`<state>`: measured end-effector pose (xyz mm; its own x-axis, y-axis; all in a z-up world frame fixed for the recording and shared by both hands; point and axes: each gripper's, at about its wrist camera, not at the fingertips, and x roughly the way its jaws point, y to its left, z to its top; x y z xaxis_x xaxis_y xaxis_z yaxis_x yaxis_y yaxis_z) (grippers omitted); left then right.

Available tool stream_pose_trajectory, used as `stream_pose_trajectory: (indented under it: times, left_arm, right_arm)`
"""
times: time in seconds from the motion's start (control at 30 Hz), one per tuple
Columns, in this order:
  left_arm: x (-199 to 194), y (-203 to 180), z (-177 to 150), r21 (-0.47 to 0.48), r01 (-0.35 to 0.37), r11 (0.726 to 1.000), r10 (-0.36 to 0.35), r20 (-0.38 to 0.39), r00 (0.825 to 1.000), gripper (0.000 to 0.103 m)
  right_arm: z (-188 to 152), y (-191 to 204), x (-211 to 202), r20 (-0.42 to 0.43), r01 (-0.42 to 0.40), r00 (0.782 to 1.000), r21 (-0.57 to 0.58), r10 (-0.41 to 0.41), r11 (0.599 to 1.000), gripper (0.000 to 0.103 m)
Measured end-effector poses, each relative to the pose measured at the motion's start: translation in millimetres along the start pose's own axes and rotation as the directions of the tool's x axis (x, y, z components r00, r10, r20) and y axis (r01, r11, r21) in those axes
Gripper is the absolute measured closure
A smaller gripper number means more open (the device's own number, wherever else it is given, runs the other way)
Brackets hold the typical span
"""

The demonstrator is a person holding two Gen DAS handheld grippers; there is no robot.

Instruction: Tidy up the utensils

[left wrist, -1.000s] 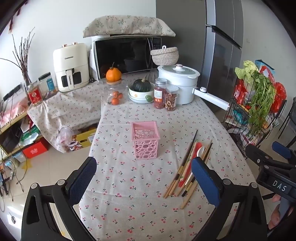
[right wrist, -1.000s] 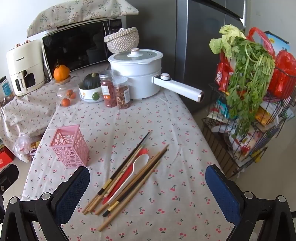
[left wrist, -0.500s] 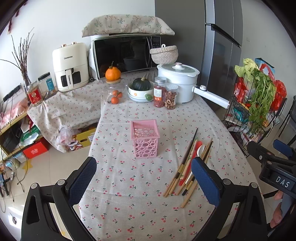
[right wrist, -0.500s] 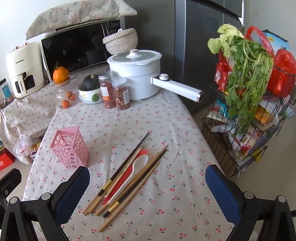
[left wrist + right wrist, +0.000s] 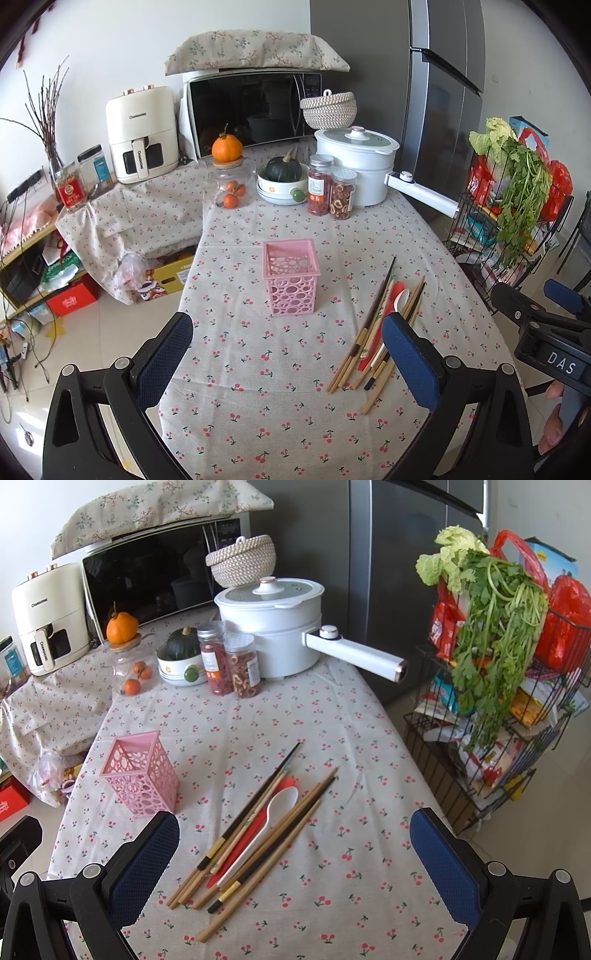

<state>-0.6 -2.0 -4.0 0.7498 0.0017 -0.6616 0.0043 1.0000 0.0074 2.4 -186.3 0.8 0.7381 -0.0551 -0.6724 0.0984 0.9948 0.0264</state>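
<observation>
A pink perforated utensil holder (image 5: 291, 276) stands upright and empty on the cherry-print tablecloth (image 5: 258, 387); it also shows in the right wrist view (image 5: 140, 775). To its right lies a loose pile of wooden and dark chopsticks (image 5: 258, 830) with a white spoon (image 5: 271, 816) and a red spoon (image 5: 243, 843); the pile shows in the left wrist view (image 5: 376, 325) too. My left gripper (image 5: 286, 356) is open and empty, above the table's near end. My right gripper (image 5: 295, 856) is open and empty, hovering over the near end of the pile.
At the table's far end stand a white pot with a long handle (image 5: 280, 627), two spice jars (image 5: 232, 668), a bowl with a squash (image 5: 181, 661) and a jar of oranges (image 5: 129, 664). A wire rack with greens (image 5: 498, 657) stands off the right edge.
Both views have shifted slightly back and up from the table. The holder and the utensil pile have not moved. Both grippers stay open.
</observation>
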Motion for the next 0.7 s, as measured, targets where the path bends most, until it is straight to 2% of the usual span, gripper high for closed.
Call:
stream_pose_trajectory:
  times: [0.7]
  left_arm:
    - [-8.1,3.5,6.3,0.004,-0.011,1.0,0.011,0.011,1.0,0.0]
  right_arm:
    - [0.0,4.2,1.3,-0.004,-0.005,1.0,0.003,0.005,1.0,0.001]
